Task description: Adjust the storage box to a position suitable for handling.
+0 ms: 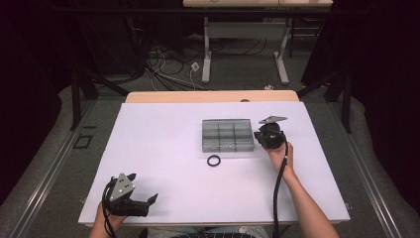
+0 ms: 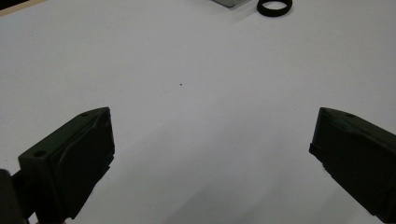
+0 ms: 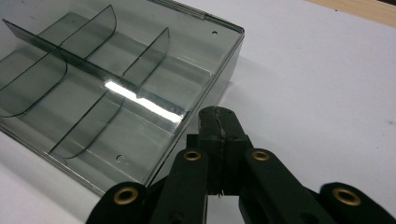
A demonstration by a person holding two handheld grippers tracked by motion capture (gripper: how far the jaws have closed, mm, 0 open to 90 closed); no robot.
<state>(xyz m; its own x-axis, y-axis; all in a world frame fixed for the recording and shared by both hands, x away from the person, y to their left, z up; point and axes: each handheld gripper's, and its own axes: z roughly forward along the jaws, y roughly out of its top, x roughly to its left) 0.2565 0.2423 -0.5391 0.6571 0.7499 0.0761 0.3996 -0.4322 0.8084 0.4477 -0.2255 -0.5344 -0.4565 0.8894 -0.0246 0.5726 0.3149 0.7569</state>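
Observation:
A clear grey box [image 1: 228, 135] with several empty compartments sits at the middle of the white table [image 1: 163, 129]. A black ring [image 1: 214, 160] lies flat just in front of it. My right gripper [image 1: 258, 134] is at the box's right wall, jaws shut with nothing between them. In the right gripper view its tip [image 3: 218, 119] rests close against the box's [image 3: 116, 84] side wall. My left gripper [image 1: 143, 186] is near the table's front left corner, open and empty. In the left gripper view its jaws [image 2: 212, 135] stand wide apart over bare table, the ring [image 2: 274, 6] far ahead.
A wooden strip [image 1: 213, 96] borders the table's far edge. Beyond it stand a desk's metal legs [image 1: 206, 54] and loose cables [image 1: 168, 64] on the floor. Dark curtains close both sides.

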